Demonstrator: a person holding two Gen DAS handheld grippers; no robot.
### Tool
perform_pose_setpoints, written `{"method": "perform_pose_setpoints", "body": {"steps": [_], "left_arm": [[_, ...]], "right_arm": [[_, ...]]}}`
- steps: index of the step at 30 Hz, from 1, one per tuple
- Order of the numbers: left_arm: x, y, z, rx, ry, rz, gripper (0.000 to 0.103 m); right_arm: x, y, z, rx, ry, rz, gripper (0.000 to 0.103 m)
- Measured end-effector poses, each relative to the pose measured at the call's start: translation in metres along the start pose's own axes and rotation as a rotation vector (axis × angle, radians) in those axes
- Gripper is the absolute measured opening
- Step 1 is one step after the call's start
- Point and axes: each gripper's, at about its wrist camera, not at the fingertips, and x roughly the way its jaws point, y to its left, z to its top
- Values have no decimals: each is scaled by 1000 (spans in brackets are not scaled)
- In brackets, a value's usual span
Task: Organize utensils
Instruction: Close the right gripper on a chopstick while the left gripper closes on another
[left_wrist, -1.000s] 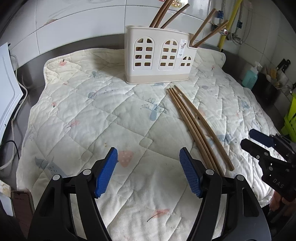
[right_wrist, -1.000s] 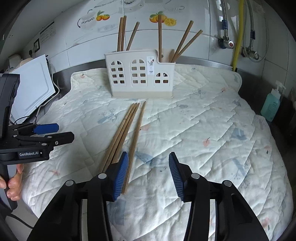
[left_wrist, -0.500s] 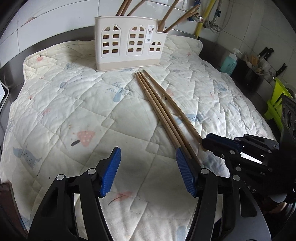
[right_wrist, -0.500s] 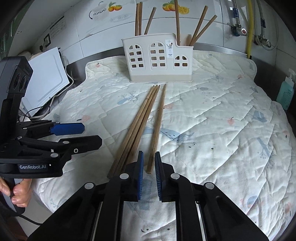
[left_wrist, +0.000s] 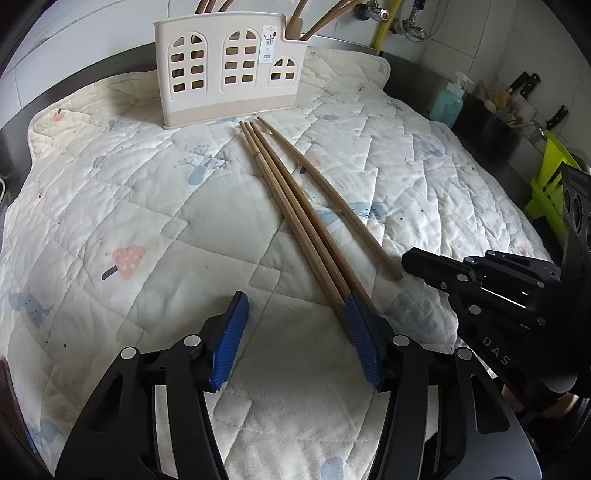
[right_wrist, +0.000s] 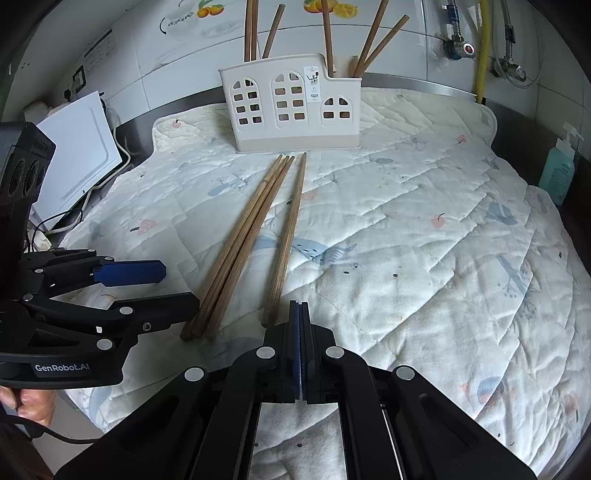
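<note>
Sticks: four long wooden chopsticks (right_wrist: 255, 236) lie flat on the quilted mat (right_wrist: 424, 236). Three are bunched side by side, one (right_wrist: 290, 240) lies a little apart on the right. Their far tips point at the holder.
Holder: a cream plastic caddy (right_wrist: 291, 107) with window-shaped holes stands upright at the back of the mat. More sticks already stand in it, so the flat ones probably go there too.
Left gripper (left_wrist: 295, 332): its jaws are wide apart with nothing between them. Its right blue pad (left_wrist: 360, 339) sits right at the near ends of the three bunched sticks, as if lined up to take them.
Right gripper (right_wrist: 300, 350): its jaws are pressed together and hold nothing. It sits just behind the near end of the lone stick, maybe to nudge it.
Writing: "GenRobot.AI" shows on the left gripper in the right view. "DAS" shows on the right gripper in the left view. A small sticker (right_wrist: 312, 83) on the holder is too tiny to read.
Side things: a teal soap bottle (right_wrist: 559, 170) stands past the mat.
</note>
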Motion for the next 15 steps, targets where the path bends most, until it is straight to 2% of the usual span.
{"method": "perform_pose_setpoints", "body": {"steps": [7,15], "left_arm": [[2,0,4,-64,10,32,50],[8,-7,10,-83,7,114,45]], "right_arm": [[-8,2,5,6,-29,9,1],[-9,-5,1,26,-23,6,2]]}}
